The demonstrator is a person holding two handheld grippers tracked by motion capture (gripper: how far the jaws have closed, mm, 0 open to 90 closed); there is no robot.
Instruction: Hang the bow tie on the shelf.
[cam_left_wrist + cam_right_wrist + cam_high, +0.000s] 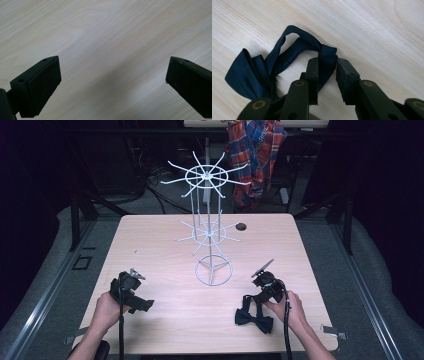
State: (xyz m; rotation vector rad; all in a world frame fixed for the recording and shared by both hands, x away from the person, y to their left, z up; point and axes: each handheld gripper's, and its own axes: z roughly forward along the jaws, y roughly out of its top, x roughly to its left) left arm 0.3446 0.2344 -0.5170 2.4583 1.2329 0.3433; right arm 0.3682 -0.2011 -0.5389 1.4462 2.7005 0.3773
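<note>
Near your right hand, the right gripper (327, 75) pinches the bow tie (254, 319) by its strap on the table (165, 245), likely for hanging on the rack (206, 227); your left gripper (113, 82) gapes empty.

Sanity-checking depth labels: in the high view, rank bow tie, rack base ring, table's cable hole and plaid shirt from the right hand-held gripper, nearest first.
1. Bow tie: at the right hand-held gripper, its strap between the jaws.
2. Rack base ring: table centre, to the gripper's left.
3. Cable hole: near the table's far edge.
4. Plaid shirt: hanging beyond the table.
</note>
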